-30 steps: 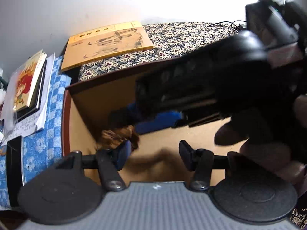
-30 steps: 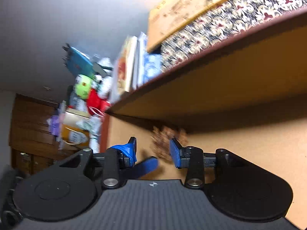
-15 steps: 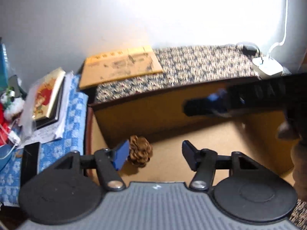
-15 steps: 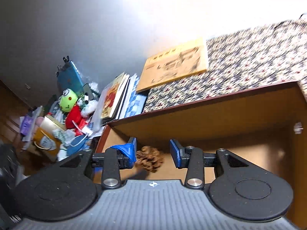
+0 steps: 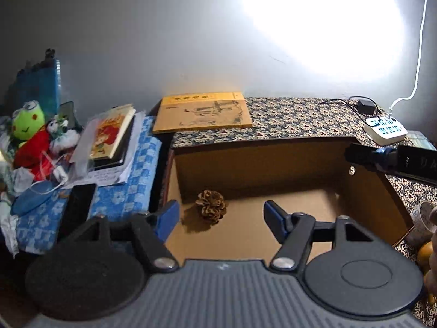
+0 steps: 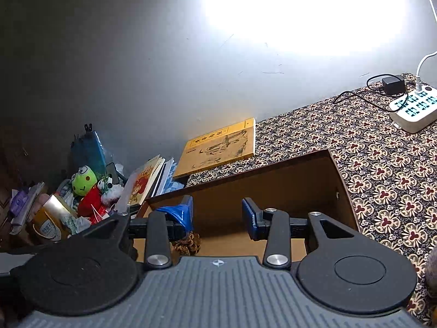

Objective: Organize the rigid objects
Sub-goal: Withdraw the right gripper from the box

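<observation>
Pine cone (image 5: 211, 205) sits in the box's (image 5: 366, 207) near-left corner. Both the left gripper (image 5: 221, 218) and right gripper (image 6: 217, 214) hang empty, jaws spread; I'd clear the rim before fetching another piece.

I see the pine cone (image 5: 210, 209) lying in the box (image 5: 306, 164), near its left wall and toward the back left corner. The box sits on the table (image 5: 300, 114). A book (image 5: 203, 112) lies flat at the table's back left corner, behind the box. A power strip (image 5: 385, 129) rests at the back right corner. Left of the table, stacked books (image 5: 110, 136) lie on a cloth (image 5: 128, 191), with a frog toy (image 5: 27, 121) farther left.
</observation>
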`<state>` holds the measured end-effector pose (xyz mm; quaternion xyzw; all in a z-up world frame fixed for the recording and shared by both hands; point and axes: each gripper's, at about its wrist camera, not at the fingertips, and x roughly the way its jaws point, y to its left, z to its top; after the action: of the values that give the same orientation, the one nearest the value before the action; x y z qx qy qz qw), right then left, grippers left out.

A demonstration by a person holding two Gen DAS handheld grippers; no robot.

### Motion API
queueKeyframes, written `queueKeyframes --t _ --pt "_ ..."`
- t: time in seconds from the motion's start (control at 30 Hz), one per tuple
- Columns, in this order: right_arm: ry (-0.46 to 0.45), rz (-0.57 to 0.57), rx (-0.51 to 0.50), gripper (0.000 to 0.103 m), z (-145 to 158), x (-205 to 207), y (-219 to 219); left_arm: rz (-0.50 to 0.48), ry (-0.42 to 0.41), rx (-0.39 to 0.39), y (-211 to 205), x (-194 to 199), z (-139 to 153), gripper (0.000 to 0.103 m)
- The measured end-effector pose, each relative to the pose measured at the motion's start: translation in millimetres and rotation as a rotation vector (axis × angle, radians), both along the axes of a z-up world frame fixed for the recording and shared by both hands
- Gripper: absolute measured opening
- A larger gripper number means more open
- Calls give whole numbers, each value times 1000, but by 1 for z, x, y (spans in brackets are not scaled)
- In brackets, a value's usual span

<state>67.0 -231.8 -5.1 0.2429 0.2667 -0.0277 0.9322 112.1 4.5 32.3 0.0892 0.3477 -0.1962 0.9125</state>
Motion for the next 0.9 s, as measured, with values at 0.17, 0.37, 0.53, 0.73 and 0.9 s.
queueKeyframes --t 0.17,0.37,0.53,0.73,0.9 --pt "20 33 -57 23 5 -22 0 51 21 -15 8 -23 5 69" --pt "22 100 -50 23 11 -55 2 66 32 18 8 -58 1 69" --pt "64 155 -46 23 5 -79 9 101 78 28 19 -84 -14 69" --pt "126 192 5 21 -15 -98 12 131 146 43 29 -115 -38 69" --pt "182 213 57 21 -32 -109 16 110 181 49 25 -139 -51 69"
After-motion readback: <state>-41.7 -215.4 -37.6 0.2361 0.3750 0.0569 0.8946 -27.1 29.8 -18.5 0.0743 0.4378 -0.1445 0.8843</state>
